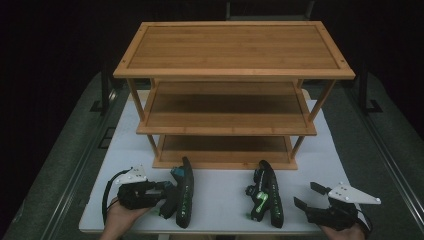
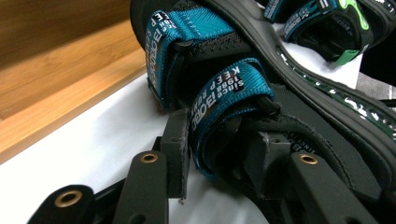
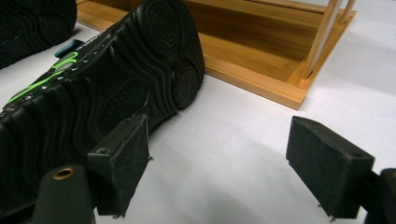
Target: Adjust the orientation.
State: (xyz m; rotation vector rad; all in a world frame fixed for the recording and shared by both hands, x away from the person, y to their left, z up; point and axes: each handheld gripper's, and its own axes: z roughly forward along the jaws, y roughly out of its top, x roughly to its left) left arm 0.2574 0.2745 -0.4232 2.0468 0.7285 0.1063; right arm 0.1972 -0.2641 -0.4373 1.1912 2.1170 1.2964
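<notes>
Left gripper [image 1: 167,192] fingers narrowed, right gripper [image 1: 309,196] fingers spread.

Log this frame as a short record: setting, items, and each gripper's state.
setting: white table with a three-tier bamboo shoe rack, all tiers bare
items: two black sandals on their sides in front of the rack, a blue-strapped sandal and a green-strapped sandal
left gripper: jaws around a blue strap of the blue-strapped sandal, both pads against it
right gripper: open, nothing between the jaws, beside the green-strapped sandal's sole
work state: neither sandal on the rack yet
</notes>
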